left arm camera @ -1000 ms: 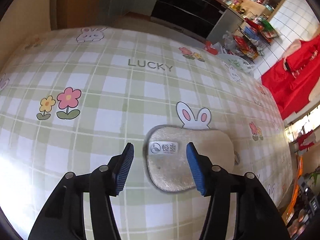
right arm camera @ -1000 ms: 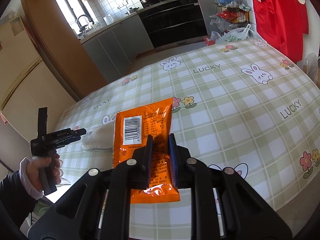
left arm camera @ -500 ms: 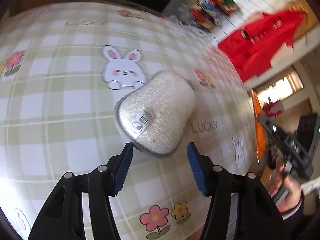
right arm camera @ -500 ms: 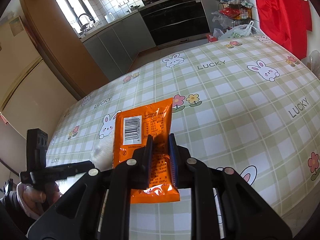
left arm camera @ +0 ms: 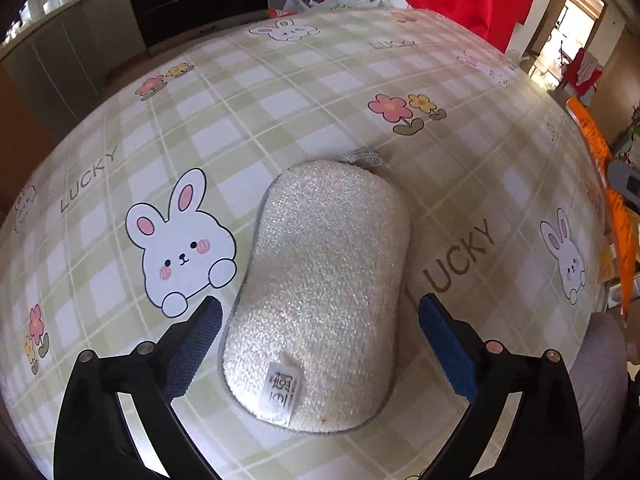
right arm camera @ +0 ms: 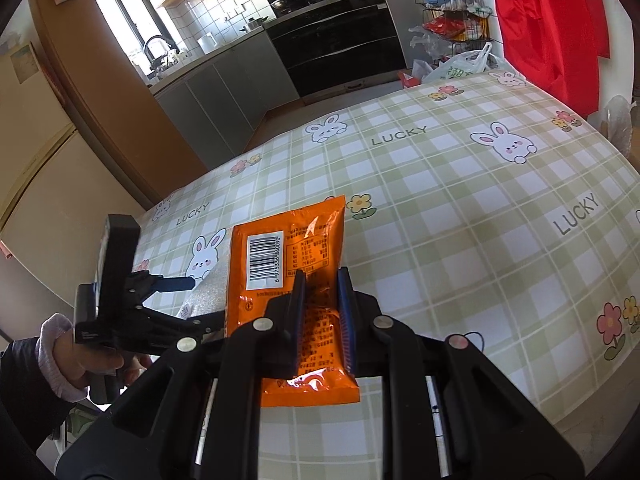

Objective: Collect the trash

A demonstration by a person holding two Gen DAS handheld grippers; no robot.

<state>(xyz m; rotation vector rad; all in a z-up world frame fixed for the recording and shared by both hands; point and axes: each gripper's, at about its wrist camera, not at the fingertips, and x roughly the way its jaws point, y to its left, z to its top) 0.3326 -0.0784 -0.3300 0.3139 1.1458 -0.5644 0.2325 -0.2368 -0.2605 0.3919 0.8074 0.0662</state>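
lining up: left gripper hangs over the sponge, steeply nose-down, jaws opening and now wide; sponge sits between the pads but neither one touches it.
sponge: pale scrub pad lying flat on the table, near the edge closest to the person, beside the bunny print and a "lucky" print; label end towards the gripper.
right gripper: clamped narrow on the orange snack packet, barcode side up, held above the table near the same edge.
step in hand: one piece of trash already in hand, second grab being set up.
next move: i'd say drop the left jaws down either side of the sponge's width, then close. it's soft, so it should squash.
bin: none in view, so i can't tell where either item goes.
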